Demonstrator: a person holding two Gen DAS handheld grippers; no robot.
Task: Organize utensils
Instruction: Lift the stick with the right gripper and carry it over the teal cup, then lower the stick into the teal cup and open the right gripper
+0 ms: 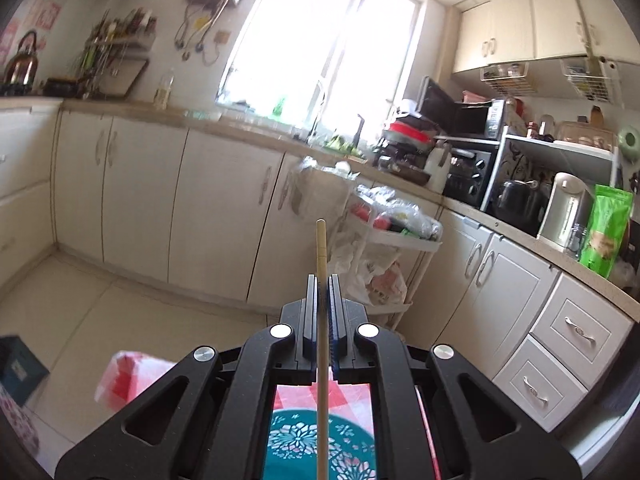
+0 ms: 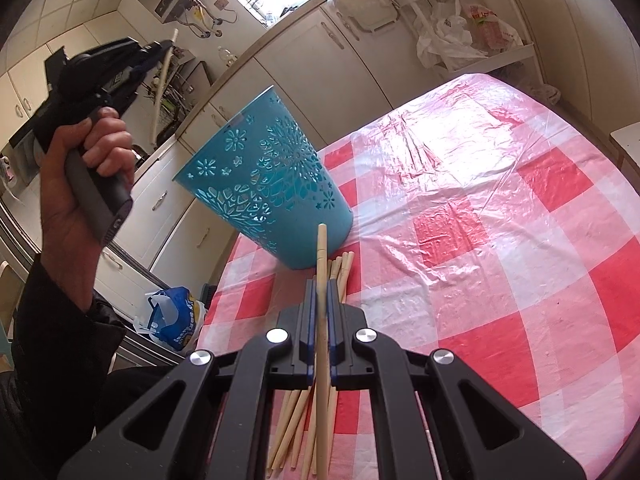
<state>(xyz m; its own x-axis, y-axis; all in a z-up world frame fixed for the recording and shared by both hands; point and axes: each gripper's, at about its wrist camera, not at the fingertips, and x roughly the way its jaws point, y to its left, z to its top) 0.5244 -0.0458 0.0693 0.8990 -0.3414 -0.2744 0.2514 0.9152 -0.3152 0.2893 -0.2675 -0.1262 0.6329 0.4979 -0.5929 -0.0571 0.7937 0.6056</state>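
Note:
My left gripper (image 1: 323, 280) is shut on a single wooden chopstick (image 1: 321, 252), held high in the air above the teal cut-out holder (image 1: 304, 440), which shows below through the gripper frame. In the right wrist view the left gripper (image 2: 158, 50) and its chopstick (image 2: 162, 80) are up at the left, above the teal holder (image 2: 272, 184). My right gripper (image 2: 320, 284) is shut on another chopstick (image 2: 321, 256), just above a loose pile of chopsticks (image 2: 298, 412) lying on the checked tablecloth in front of the holder.
The table (image 2: 500, 220) has a red and white checked plastic cover. Kitchen cabinets (image 1: 160, 192) and a white trolley with bags (image 1: 392, 248) stand beyond. A blue and white bag (image 2: 176, 316) lies on the floor at the table's left.

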